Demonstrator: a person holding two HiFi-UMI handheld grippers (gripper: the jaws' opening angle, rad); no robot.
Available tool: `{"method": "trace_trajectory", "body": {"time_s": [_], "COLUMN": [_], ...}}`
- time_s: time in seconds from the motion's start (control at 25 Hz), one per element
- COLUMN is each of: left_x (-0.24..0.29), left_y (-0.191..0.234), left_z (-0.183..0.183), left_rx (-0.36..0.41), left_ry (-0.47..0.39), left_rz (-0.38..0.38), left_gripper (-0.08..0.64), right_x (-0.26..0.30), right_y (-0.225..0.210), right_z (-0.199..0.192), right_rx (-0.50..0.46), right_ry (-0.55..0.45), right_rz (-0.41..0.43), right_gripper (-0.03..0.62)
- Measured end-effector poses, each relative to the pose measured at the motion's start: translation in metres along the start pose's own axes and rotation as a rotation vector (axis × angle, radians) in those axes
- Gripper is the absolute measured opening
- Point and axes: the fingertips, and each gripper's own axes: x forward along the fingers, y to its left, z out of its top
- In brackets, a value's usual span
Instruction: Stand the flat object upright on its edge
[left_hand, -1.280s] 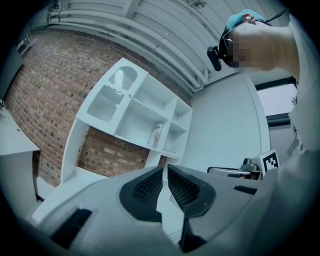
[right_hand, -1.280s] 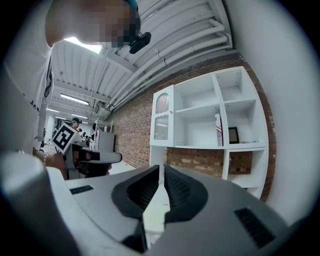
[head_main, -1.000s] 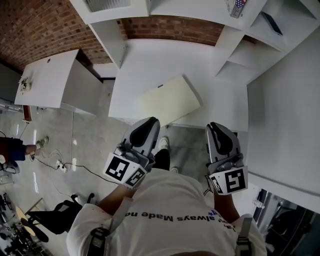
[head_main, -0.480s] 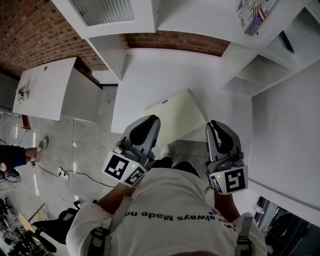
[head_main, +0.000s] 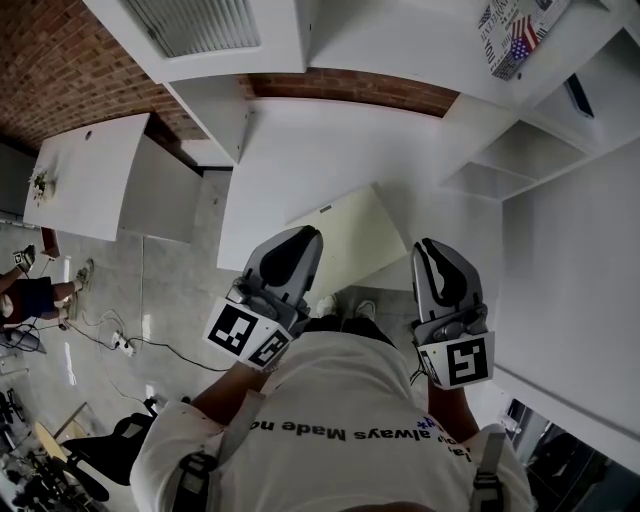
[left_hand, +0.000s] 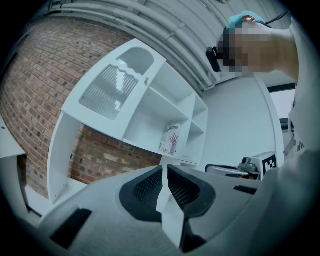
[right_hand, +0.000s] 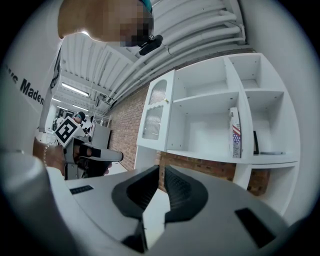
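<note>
A pale cream flat panel (head_main: 362, 238) lies flat on the white table (head_main: 300, 150), close to its near edge. My left gripper (head_main: 300, 242) hangs over the panel's near left corner and hides part of it; its jaws are shut with nothing between them. My right gripper (head_main: 432, 252) is to the right of the panel, apart from it, shut and empty too. In the left gripper view the gripper (left_hand: 164, 168) points at the white shelf unit (left_hand: 150, 100). The right gripper (right_hand: 161, 170) in its own view also faces the shelves, and the panel does not show.
White shelves stand behind the table, with a flag-print booklet (head_main: 512, 32) upright in one. A second white table (head_main: 90, 170) is at the left before a brick wall. A chair (head_main: 100, 445) and cables lie on the floor at lower left. A white wall (head_main: 570, 260) runs along the right.
The table and the panel have come nearer to both grippers in the head view, and the left gripper now overlaps the panel's corner. Both grippers stay shut.
</note>
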Motion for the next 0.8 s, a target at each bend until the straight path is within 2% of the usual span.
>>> {"method": "trace_trajectory", "body": {"time_s": [0.28, 0.52, 0.68, 0.8], "left_x": [0.012, 0.013, 0.002, -0.007], "left_y": [-0.012, -0.012, 0.001, 0.014], "left_z": [-0.007, -0.023, -0.053, -0.083], "left_rx": [-0.015, 0.002, -0.053, -0.123], "left_ry": [-0.006, 0.037, 0.098, 0.147], "left_rz": [0.027, 0.025, 0.058, 0.076], "left_gripper": [0.037, 0.038, 0.039, 0.076], "right_x": [-0.003, 0.001, 0.003, 0.005], "right_y": [-0.013, -0.011, -0.001, 0.008], "right_z": [-0.001, -0.011, -0.035, -0.059], "right_rx": [-0.013, -0.034, -0.056, -0.081], "right_ry": [-0.003, -0.003, 0.045, 0.089], "right_rz": [0.041, 0.085, 0.117, 0.145], "right_gripper": [0.035, 0.037, 0.043, 0.081]}}
